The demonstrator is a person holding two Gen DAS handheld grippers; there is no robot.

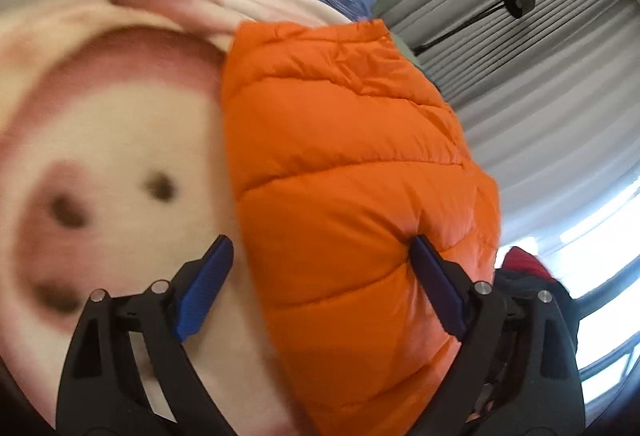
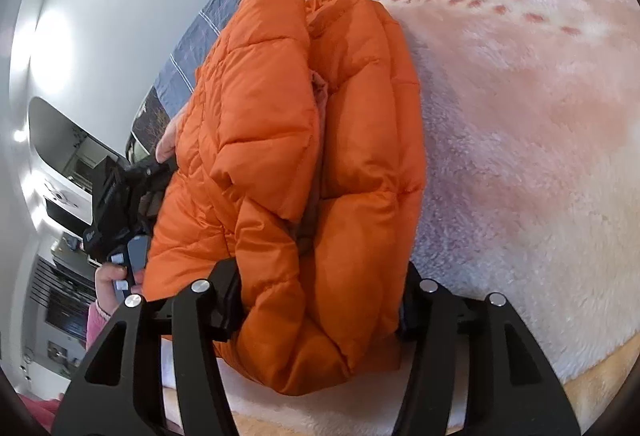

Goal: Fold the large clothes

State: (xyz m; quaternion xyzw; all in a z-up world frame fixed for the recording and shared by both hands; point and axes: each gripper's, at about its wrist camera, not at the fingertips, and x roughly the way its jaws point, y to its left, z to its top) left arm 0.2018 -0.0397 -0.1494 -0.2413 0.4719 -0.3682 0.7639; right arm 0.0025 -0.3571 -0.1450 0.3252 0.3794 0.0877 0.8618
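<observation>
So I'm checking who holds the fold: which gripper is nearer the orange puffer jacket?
Right. The right gripper clamps the orange puffer jacket's near edge; the left gripper stands open, one finger against its side.

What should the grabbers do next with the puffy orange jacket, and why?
Probably bring the open left gripper in to pinch its end of the orange jacket. The right gripper already squeezes the folded bundle on the fluffy blanket, while the left fingers stand wide around the jacket's edge, so that end is loose.
</observation>
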